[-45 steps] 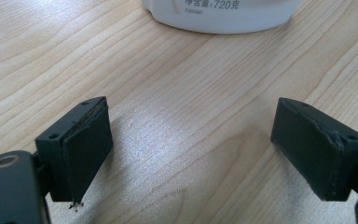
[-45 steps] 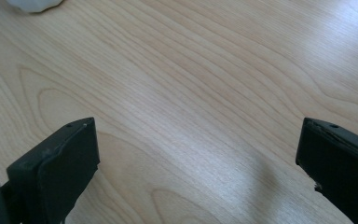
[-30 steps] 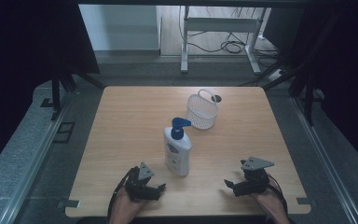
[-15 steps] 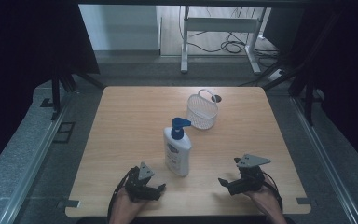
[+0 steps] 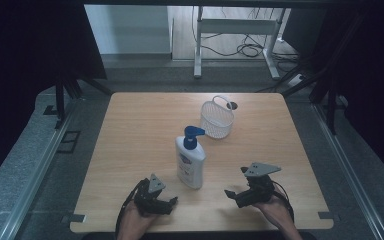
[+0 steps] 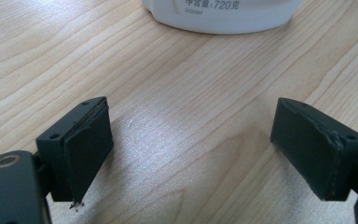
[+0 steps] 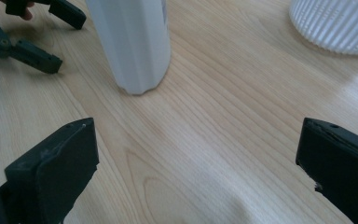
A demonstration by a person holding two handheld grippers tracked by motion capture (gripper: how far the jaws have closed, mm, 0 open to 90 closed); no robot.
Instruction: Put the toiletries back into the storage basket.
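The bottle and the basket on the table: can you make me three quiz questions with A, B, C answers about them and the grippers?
1. Where is the white basket?
A. Beyond the bottle
B. Between the grippers
C. On the floor

2. What colour is the pump on the bottle?
A. Red
B. Blue
C. Green

3. How is the left gripper?
A. Shut on the bottle
C. Shut on the basket
B. Open

Key: 1 A, it sits farther up the table; 2 B, the pump top is blue; 3 B, the jaws stand wide apart over bare wood.
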